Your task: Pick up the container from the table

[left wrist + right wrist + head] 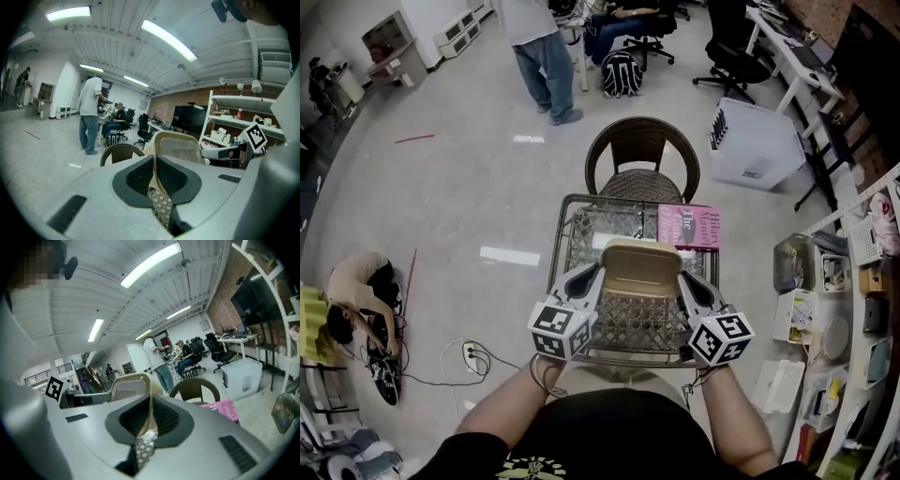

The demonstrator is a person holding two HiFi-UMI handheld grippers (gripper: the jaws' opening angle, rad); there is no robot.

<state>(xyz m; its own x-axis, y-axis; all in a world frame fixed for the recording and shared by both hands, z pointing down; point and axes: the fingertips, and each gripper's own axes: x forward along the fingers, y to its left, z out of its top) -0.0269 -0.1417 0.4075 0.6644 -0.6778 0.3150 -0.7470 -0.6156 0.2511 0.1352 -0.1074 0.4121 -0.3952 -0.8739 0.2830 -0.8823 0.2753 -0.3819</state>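
From where I stand, the left gripper (598, 274) has its jaws pinched on the left rim of the tan container (641, 267), mid-frame over the wire counter (572, 211). The right gripper (684, 279) pinches the opposite rim. The container looks light and thin-walled, likely to flex, so gripping both rims seems wise. Print on the pink booklet (689, 226) is unreadable.

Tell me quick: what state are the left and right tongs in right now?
The left tongs: shut on the left wall of the container.
The right tongs: shut on the container's right wall.
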